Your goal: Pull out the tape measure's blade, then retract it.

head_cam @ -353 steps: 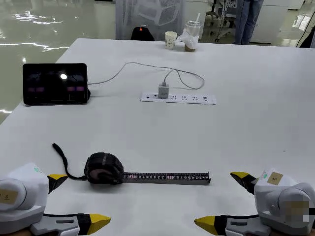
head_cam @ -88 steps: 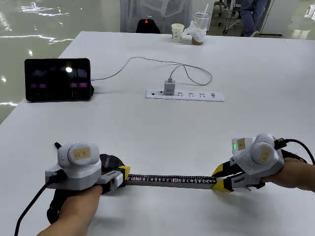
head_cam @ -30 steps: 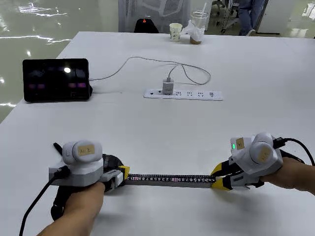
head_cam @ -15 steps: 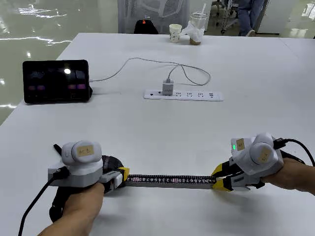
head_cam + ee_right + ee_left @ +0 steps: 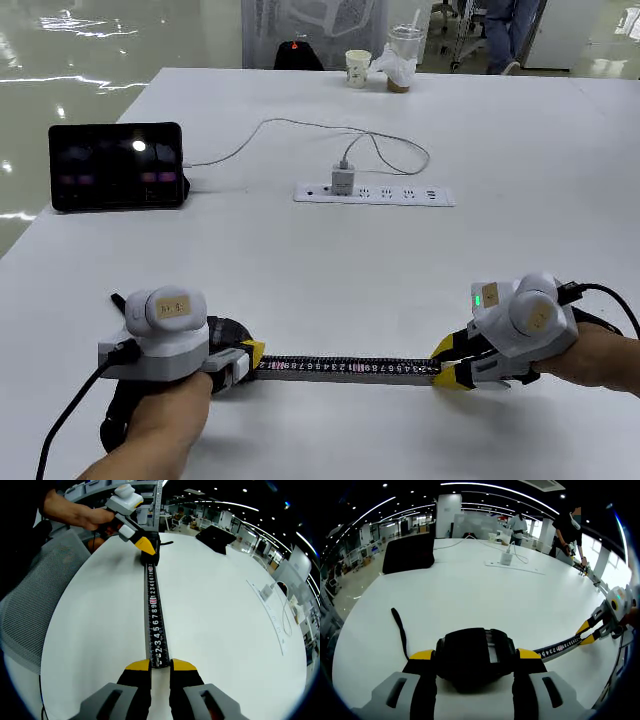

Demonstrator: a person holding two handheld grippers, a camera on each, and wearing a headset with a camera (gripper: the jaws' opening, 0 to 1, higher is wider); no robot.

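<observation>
- Since the earliest frame, both tools have come in from the near edge: the left tool [image 5: 475, 654] now clenches the case [image 5: 470, 642], and the right tool [image 5: 160, 666] grips the blade [image 5: 154, 610] tip. Blade length looks unchanged over the last seconds.
- Case rests on the tabletop [image 5: 330, 270]; I judge the clamp anchors it against the pull.
- Right jaws pinch the blade's free end, in line with it, so a pull would run straight.
- Blade lies flat between the tools, partly out; retraction not yet done.

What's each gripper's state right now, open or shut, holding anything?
Left gripper: shut on the tape measure, at its case.
Right gripper: shut on the blade, at its end.
</observation>
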